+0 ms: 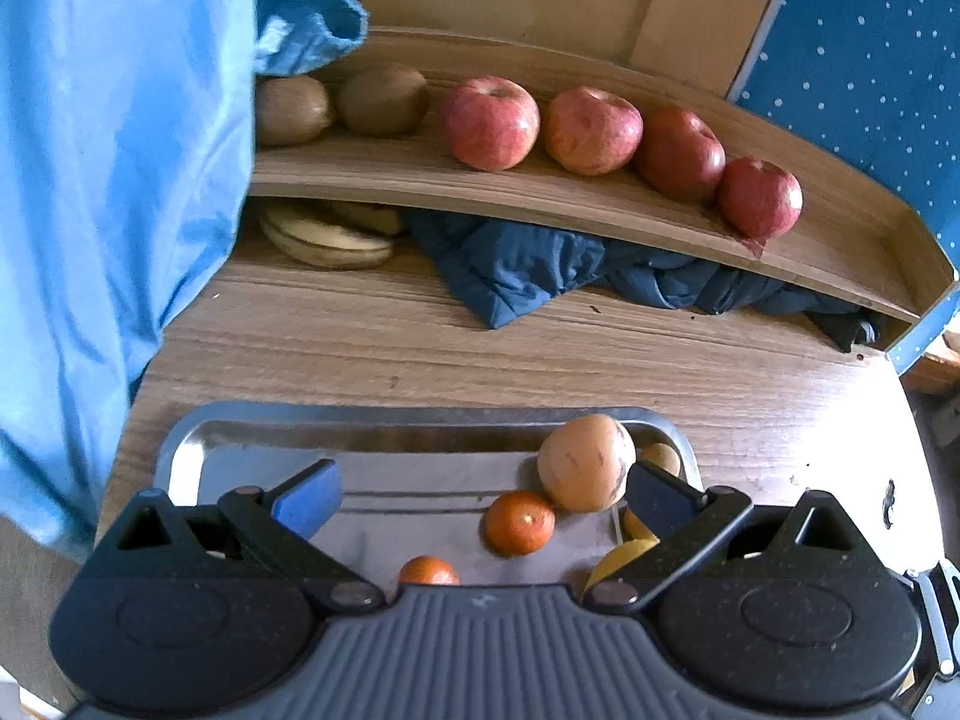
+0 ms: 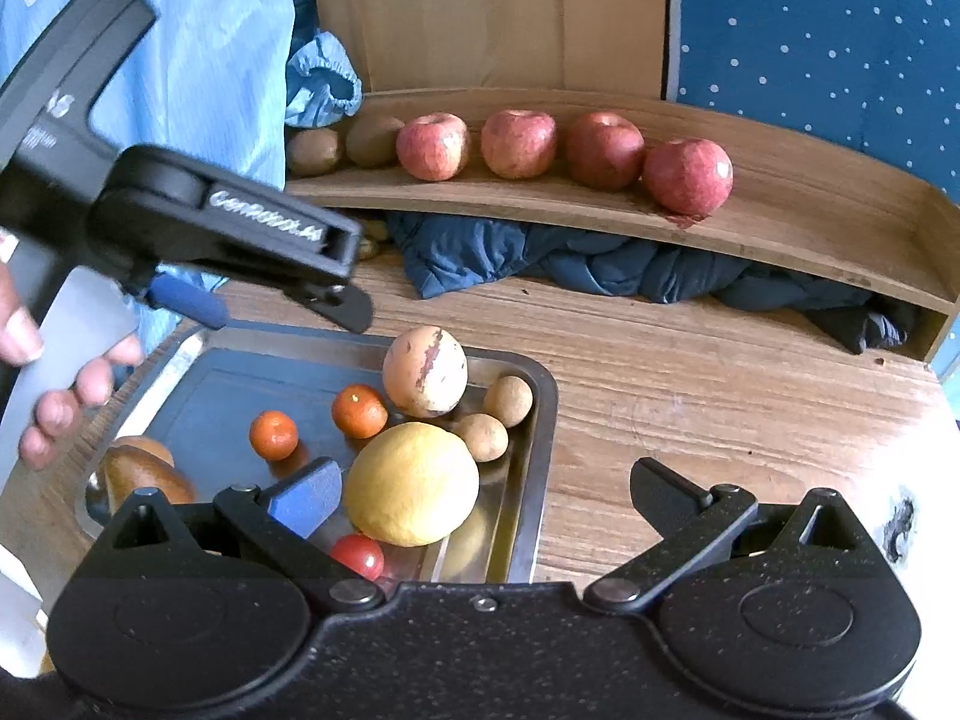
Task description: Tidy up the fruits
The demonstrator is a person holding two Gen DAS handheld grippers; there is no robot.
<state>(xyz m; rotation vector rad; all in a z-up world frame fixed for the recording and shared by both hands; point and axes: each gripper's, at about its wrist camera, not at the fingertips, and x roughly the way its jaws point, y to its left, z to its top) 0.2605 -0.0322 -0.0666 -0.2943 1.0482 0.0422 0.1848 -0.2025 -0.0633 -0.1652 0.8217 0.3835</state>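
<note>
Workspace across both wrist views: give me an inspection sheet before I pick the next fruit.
Surface: wood-grain table, bare right of the tray.
Job's things: shallow steel tray holds a large yellow citrus, a tan round fruit, two small orange mandarins, a cherry tomato. Raised wooden shelf carries four red apples and two brown kiwis.
Clutter: dark blue cloth bunched under the shelf; bananas beside it.
Grippers: left gripper open over the tray, empty; right gripper open, empty.
Cables: nothing seen.
Surroundings: dotted blue fabric; light blue sleeve.
</note>
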